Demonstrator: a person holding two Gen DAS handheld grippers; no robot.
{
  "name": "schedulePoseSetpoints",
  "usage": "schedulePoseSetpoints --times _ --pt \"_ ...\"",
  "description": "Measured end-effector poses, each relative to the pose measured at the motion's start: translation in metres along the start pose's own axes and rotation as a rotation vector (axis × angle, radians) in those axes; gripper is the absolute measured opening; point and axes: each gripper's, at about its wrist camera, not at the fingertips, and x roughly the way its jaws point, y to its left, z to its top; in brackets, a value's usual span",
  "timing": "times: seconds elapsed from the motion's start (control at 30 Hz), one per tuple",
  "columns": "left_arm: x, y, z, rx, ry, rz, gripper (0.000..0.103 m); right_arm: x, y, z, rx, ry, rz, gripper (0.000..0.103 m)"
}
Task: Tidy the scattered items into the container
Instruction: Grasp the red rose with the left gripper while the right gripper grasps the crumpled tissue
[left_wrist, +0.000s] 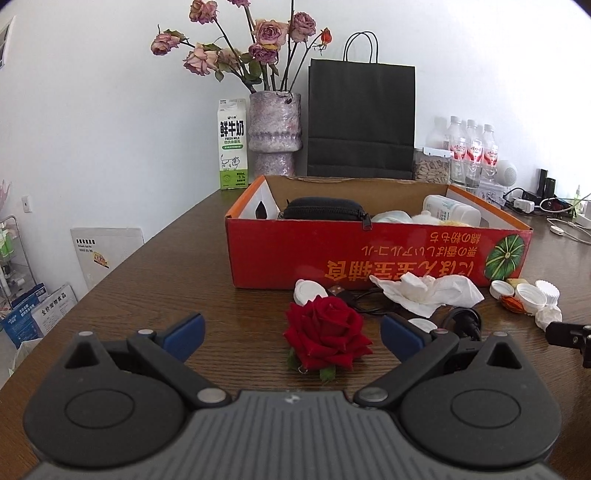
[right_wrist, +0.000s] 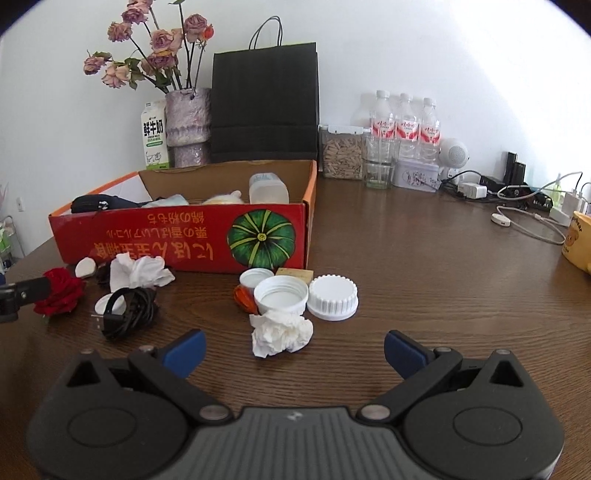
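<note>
Plainly, the matter turned on which of my two claws had something squarely ahead of it. My left gripper (left_wrist: 291, 334) stood with its blue pads wide apart and nothing between them, and the red rose (left_wrist: 327, 338) lay on the wooden table (left_wrist: 184, 266) dead ahead, centred in the gap though a little beyond the pad tips, its bloom facing up and its green base toward me. My right gripper (right_wrist: 293, 352) was likewise spread and empty, and the crumpled tissue (right_wrist: 280, 334) sat just ahead of it, somewhat left of centre, nearer the left pad than the right. Behind both lay the red cardboard box (left_wrist: 369, 251), open at the top and already holding a black zip case (left_wrist: 323, 210) and a white bottle (left_wrist: 450, 210). The rose was a roundish thing with no real long axis (so I judged no turning of the wrist was called for), and the left claw was much the nearer to it; from the right view the rose lay far off to the left, beyond the coiled black cable (right_wrist: 129, 312). A straight push forward, then closing gently, seemed the likely move.
</note>
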Motion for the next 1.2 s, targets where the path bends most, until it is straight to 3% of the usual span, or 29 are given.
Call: schedulePoseSetpoints --times 0.3,0.37,0.43,0.57,0.77,1.2 --pt "0.006 -0.001 0.0 0.009 0.032 -0.025 0.103 0.004 0.005 0.001 -0.028 0.023 -0.016 0.102" --pt "0.008 -0.002 0.0 0.011 0.044 -0.028 0.103 0.006 0.005 0.001 -0.03 0.034 -0.016 0.099" --pt "0.012 -0.002 0.001 0.012 0.062 -0.03 0.103 0.011 0.007 0.002 -0.039 0.059 -0.021 0.091" --pt "0.02 -0.005 0.001 0.025 0.115 -0.02 0.103 0.016 0.004 0.004 -0.002 0.089 0.001 0.092" --pt "0.022 -0.009 0.002 0.044 0.13 -0.004 0.103 0.02 0.012 0.009 -0.009 0.1 0.022 0.089" --pt "0.043 -0.006 0.011 0.011 0.194 -0.023 0.102 0.029 0.008 0.015 -0.008 0.102 -0.005 0.086"
